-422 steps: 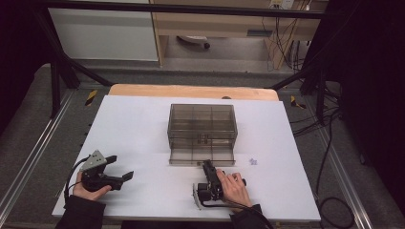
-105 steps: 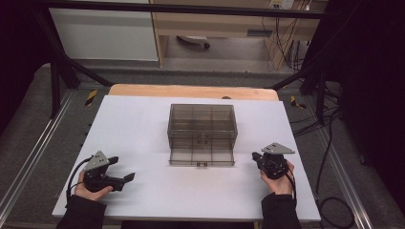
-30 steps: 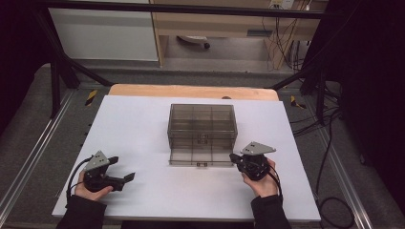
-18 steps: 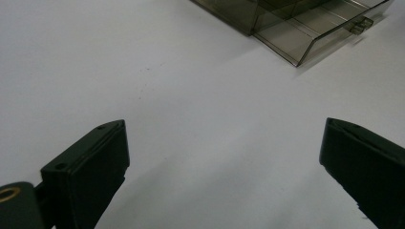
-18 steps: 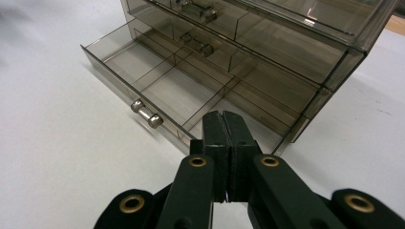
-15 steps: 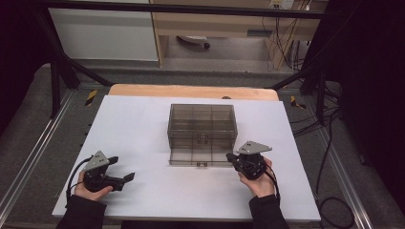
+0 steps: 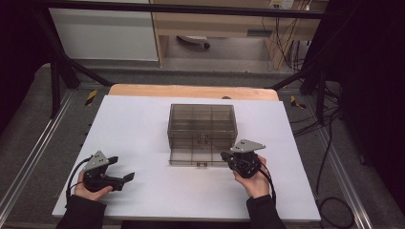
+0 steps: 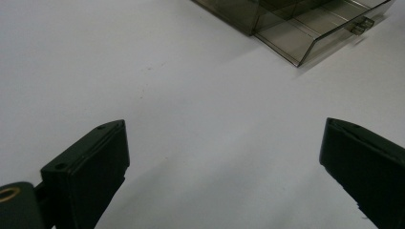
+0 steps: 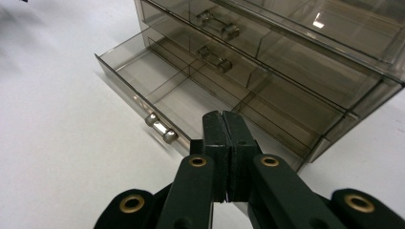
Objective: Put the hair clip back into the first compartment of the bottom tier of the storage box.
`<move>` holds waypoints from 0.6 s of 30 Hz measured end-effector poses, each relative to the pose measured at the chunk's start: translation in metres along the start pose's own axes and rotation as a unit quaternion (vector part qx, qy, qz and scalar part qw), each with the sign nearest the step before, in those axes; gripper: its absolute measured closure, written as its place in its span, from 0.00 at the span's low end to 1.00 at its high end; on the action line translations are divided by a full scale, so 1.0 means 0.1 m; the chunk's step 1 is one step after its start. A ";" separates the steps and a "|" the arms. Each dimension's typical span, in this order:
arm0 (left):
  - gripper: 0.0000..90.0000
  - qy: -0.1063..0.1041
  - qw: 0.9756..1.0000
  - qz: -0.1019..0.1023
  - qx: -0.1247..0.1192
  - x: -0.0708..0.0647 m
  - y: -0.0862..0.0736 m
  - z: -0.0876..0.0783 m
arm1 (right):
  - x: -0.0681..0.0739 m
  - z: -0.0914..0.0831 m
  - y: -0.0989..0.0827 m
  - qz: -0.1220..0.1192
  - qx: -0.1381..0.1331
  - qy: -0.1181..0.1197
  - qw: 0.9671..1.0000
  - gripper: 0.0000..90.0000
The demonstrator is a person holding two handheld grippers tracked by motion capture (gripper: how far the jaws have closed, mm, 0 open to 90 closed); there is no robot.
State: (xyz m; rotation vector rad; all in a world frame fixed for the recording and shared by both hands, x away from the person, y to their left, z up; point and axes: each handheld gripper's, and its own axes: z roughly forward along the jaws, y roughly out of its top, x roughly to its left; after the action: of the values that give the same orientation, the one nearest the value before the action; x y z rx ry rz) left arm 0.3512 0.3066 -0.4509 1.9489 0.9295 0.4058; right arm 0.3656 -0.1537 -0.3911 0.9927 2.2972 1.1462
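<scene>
Two claws: both near the bottom of the high view.
Right claw: pads pressed together, nothing between, tips at the open drawer's right front corner.
Left claw: jaws spread wide over bare table, lower left.
Drawer box: frame centre, bottom drawer pulled out.

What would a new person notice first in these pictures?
First, the smoky transparent drawer box in the middle of the white table, its bottom drawer pulled out and empty. Next, the right gripper, jaws shut, at that drawer's front right corner. The left gripper rests open near the table's front left.
</scene>
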 end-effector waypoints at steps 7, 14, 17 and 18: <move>0.02 0.000 1.000 0.000 0.001 0.00 0.00 0.00 | 0.04 0.02 0.05 -0.004 -0.003 0.004 1.000 0.99; 0.02 0.001 1.000 0.001 0.001 0.00 0.00 0.00 | 0.08 0.06 0.11 -0.007 -0.003 0.009 1.000 0.99; 0.02 0.001 1.000 0.001 0.001 0.00 0.00 0.00 | 0.11 0.08 0.14 -0.008 -0.007 0.012 1.000 0.99; 0.02 0.001 1.000 0.001 0.001 0.00 0.00 0.00 | 0.12 0.09 0.15 -0.010 -0.007 0.013 1.000 0.99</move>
State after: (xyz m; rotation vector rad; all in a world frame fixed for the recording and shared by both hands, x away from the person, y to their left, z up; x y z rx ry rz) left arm 0.3514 0.3066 -0.4510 1.9521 0.9296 0.4087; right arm 0.3689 -0.1340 -0.3844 0.9533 2.3117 1.1722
